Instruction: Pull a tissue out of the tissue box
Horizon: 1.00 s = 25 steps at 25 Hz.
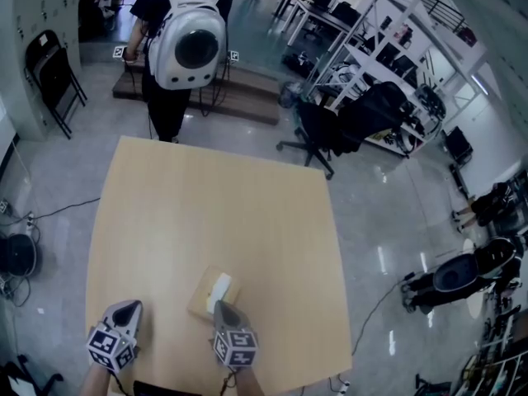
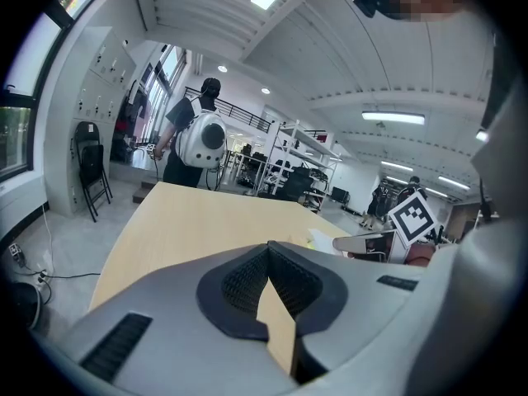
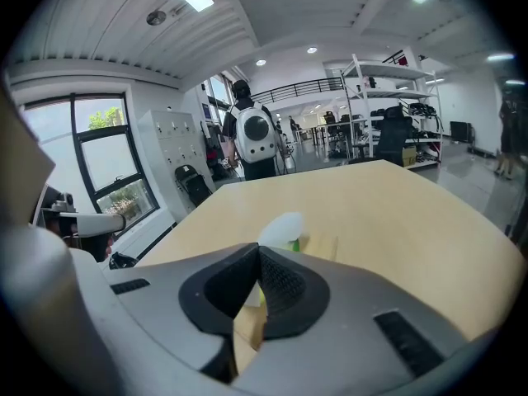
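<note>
Right gripper [image 3: 258, 250] pinches the tissue [image 3: 282, 229] above the tissue box [image 1: 200, 300], ready to pull, while left gripper [image 2: 269, 250] idles closed, empty, at its left

Head view looks steeply down; both gripper views skim the table [image 1: 206, 221].

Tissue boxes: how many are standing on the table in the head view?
1. The tissue box sits near the table's near edge, just ahead of the right gripper, with a white tissue sticking out.
</note>
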{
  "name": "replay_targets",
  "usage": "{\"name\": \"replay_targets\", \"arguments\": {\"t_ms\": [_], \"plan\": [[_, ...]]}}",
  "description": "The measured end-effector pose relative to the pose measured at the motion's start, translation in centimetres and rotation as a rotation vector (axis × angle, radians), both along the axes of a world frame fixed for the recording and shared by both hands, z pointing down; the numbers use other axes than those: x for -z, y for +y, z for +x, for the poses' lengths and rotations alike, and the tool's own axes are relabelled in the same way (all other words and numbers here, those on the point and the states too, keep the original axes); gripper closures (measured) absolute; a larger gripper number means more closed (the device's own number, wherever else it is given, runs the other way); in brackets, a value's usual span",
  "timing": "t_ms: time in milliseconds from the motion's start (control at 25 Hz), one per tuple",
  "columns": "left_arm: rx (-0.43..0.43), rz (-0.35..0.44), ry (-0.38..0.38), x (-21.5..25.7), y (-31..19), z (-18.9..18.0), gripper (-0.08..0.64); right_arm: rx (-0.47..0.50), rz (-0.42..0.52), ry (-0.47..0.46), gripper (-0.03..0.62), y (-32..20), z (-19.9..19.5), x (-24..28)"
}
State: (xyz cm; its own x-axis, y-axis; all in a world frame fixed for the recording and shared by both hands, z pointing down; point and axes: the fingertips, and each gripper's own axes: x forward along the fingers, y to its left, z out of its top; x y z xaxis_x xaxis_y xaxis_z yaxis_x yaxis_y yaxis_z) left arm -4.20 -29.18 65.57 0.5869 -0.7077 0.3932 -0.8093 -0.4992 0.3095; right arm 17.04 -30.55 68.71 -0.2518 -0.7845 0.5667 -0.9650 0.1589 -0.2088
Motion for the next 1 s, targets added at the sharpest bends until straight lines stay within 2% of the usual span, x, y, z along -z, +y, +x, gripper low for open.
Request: {"name": "replay_targets", "arguments": {"t_ms": [480, 1000], "plan": [[0.004, 0.019, 0.007, 0.3, -0.3, -0.3, 0.552, -0.010, 0.059, 0.002, 0.580, -0.6, -0.1, 2.6], [0.024, 0.104, 0.016, 3.1, -2.0, -0.4, 0.552, -0.026, 0.116, -0.001, 0.580, 0.4, 0.1, 5.2]]}}
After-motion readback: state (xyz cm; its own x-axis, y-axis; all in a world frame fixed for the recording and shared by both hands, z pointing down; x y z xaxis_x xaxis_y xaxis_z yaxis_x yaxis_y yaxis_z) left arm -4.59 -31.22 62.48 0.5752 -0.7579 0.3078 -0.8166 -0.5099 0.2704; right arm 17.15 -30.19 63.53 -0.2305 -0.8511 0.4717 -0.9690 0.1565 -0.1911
